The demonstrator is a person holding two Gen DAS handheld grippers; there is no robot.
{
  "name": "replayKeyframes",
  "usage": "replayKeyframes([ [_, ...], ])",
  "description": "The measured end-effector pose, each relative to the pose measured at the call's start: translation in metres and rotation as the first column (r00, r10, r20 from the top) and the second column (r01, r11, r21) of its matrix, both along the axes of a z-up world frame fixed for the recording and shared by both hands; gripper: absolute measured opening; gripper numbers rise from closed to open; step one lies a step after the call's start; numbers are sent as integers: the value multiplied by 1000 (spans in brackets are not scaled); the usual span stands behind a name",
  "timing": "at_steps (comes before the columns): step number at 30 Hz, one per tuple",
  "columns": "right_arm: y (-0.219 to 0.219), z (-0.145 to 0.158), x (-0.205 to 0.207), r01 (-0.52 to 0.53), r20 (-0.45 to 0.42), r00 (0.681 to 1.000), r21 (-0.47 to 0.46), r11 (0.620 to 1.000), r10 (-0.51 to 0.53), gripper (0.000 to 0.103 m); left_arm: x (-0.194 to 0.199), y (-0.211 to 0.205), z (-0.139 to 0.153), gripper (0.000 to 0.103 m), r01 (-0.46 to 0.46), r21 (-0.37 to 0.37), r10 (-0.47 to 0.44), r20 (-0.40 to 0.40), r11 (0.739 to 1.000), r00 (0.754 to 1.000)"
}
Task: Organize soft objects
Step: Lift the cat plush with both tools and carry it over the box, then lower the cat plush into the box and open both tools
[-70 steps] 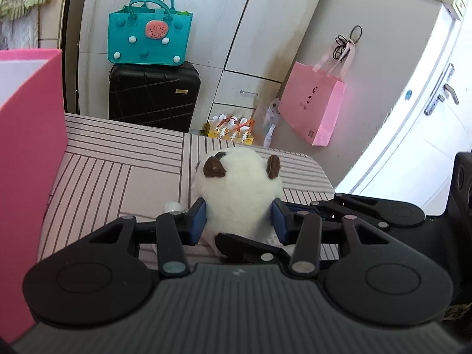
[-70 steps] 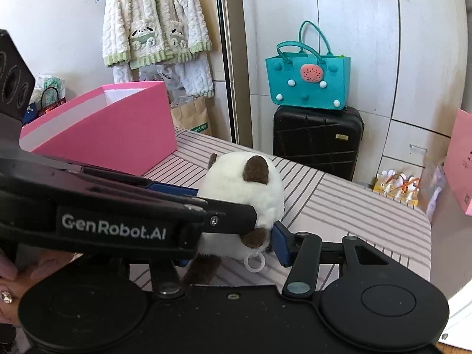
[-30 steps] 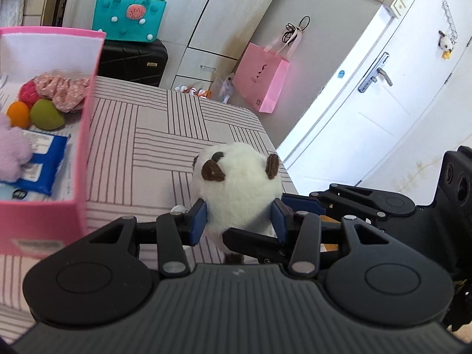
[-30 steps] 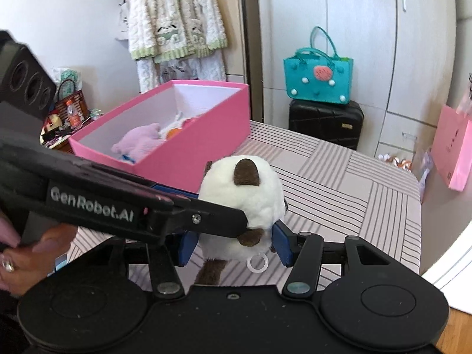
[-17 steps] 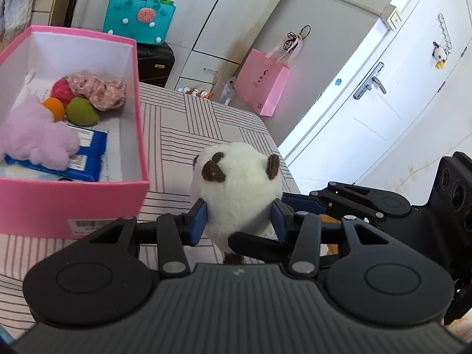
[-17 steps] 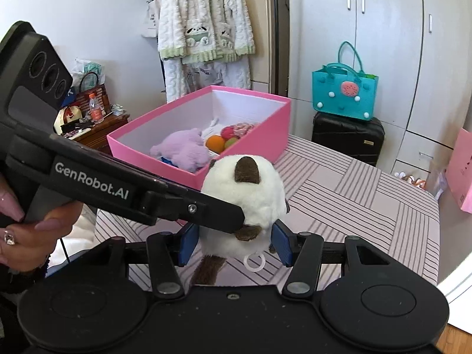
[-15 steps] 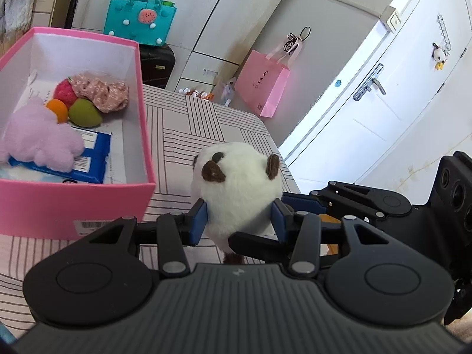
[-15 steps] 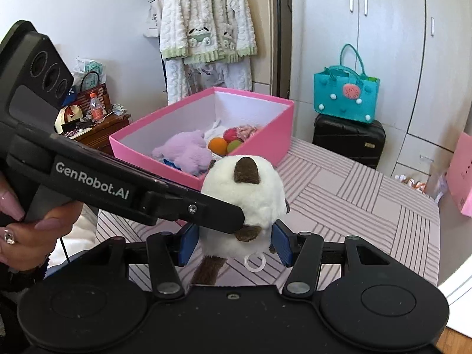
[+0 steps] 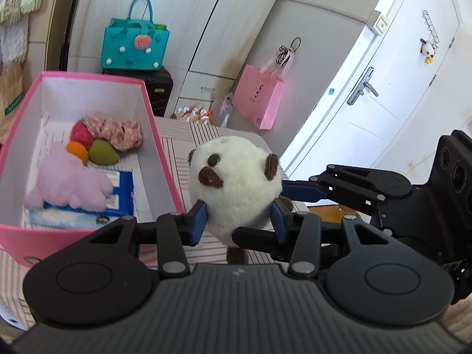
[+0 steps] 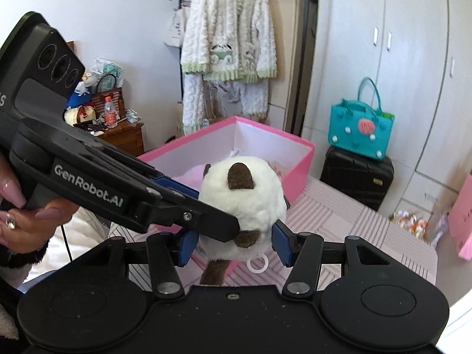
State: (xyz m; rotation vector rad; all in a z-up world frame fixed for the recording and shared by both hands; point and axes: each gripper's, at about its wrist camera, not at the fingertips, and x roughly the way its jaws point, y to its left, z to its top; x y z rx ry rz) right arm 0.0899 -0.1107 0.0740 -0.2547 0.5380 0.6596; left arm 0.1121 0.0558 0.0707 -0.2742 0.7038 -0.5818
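You are holding a round, fluffy white plush toy [image 9: 236,185] with dark brown felt ears and a brown tail, a small white plastic ring [image 10: 257,264] dangling under it. Beside it sits an open pink cardboard box [image 9: 165,159] with white inner walls, and in it a lilac fuzzy toy [image 9: 69,183], a flat blue packet [image 9: 122,190], a crinkled pink patterned scrunchie [image 9: 116,131] and small red, orange and green soft fruits [image 9: 88,147]. The box rests on a table [image 10: 339,227] covered in pale pink cloth with dark stripe blocks. Behind it stand pale cupboard doors, a black ribbed suitcase [image 10: 358,178] carrying a teal felt bag [image 10: 361,135], a pink paper bag [image 9: 259,100] hanging by ribbons, a white door [image 9: 392,88] with a metal handle, and a knitted cream cardigan [image 10: 228,28] on a hanger. Your left gripper [image 9: 240,216] pinches the toy's lower body between its blue pads, above the table right beside the box's near corner. Your right gripper [image 10: 233,246] crosses it at an angle and also squeezes the toy, its pads sunk in the fur.
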Motion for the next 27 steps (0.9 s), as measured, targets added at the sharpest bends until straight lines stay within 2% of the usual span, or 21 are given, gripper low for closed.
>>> replayKeyframes([
  [5, 13, 10, 10, -36, 48, 998, 18, 999, 35, 60, 3, 18, 11, 44, -13, -9, 13, 42, 1000, 999],
  [12, 35, 9, 42, -106, 106, 989, 44, 993, 101, 60, 15, 40, 21, 45, -82, 19, 79, 118, 996, 990],
  [15, 48, 6, 66, -136, 94, 987, 53, 989, 131, 60, 33, 51, 20, 45, -112, 36, 108, 107, 993, 988],
  [20, 69, -1, 114, -163, 39, 986, 109, 981, 159, 60, 70, 67, 23, 45, -163, 112, 151, 105, 980, 983],
  [23, 84, -7, 144, -167, -8, 986, 131, 977, 169, 58, 95, 81, 19, 45, -195, 123, 186, 82, 973, 979],
  [27, 109, -17, 184, -158, -141, 974, 126, 979, 175, 57, 127, 95, 9, 44, -223, 162, 219, 40, 961, 975],
])
